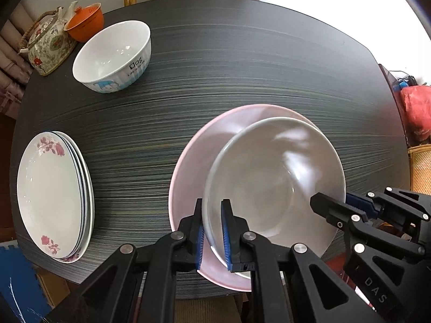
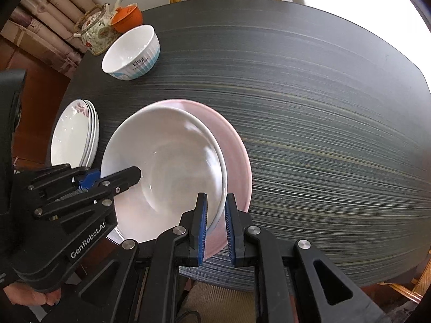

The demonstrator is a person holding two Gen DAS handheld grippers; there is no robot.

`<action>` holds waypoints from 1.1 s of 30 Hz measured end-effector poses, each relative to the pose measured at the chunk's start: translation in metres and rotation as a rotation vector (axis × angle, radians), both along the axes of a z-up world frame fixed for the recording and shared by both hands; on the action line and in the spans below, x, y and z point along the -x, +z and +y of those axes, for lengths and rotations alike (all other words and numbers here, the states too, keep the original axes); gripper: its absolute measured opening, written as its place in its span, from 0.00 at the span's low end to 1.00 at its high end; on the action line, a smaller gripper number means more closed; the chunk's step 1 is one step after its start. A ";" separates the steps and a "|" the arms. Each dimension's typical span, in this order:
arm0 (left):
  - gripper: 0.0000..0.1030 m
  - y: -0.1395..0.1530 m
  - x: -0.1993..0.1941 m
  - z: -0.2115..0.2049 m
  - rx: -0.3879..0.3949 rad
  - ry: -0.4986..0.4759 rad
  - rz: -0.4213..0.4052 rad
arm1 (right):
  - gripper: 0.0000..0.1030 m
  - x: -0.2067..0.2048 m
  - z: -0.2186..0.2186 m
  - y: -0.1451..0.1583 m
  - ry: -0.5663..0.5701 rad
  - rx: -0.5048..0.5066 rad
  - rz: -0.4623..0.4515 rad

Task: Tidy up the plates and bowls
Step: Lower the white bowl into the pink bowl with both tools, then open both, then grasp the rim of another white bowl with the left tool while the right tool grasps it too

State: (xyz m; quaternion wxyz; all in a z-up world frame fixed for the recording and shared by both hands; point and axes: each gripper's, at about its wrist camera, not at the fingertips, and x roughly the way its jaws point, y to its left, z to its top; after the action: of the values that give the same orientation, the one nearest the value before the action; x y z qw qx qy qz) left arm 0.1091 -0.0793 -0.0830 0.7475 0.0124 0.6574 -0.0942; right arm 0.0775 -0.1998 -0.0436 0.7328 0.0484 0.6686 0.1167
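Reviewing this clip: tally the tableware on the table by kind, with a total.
Bowls: 4 (white bowl held over pink bowl, white printed bowl, orange bowl)
Plate stacks: 1 (floral plates, number of plates in it unclear)
Teapots: 1 (floral teapot)
Total: 6 items, counting the stack as one

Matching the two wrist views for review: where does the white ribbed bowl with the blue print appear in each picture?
Left wrist view: white ribbed bowl sits upper left on the dark table, right of the orange cup.
Right wrist view: the same bowl sits upper left, nearer the picture's middle.
Shared landmark: the floral teapot, beyond the bowl to its left in both.
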 end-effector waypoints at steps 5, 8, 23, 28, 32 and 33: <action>0.11 -0.006 -0.001 0.000 -0.001 0.014 0.024 | 0.13 -0.003 0.000 -0.008 -0.001 0.003 0.011; 0.11 -0.009 0.001 0.001 0.007 0.024 0.029 | 0.15 -0.004 0.002 -0.007 0.006 0.016 0.003; 0.23 0.003 -0.002 0.001 0.034 0.023 0.016 | 0.28 -0.004 0.016 -0.006 0.028 0.070 -0.033; 0.23 0.008 -0.006 0.007 0.041 0.019 0.008 | 0.28 -0.005 0.013 -0.006 0.017 0.056 -0.028; 0.25 0.021 -0.007 0.011 0.053 0.016 -0.020 | 0.28 -0.005 0.012 -0.006 0.011 0.053 -0.024; 0.26 0.025 -0.007 0.011 0.053 0.011 -0.027 | 0.28 -0.005 0.012 -0.006 0.011 0.053 -0.023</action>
State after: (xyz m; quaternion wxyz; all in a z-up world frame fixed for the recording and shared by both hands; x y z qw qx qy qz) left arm 0.1162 -0.0679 -0.0575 0.7570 -0.0098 0.6446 -0.1070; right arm 0.0820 -0.1877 -0.0500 0.7410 0.0240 0.6630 0.1037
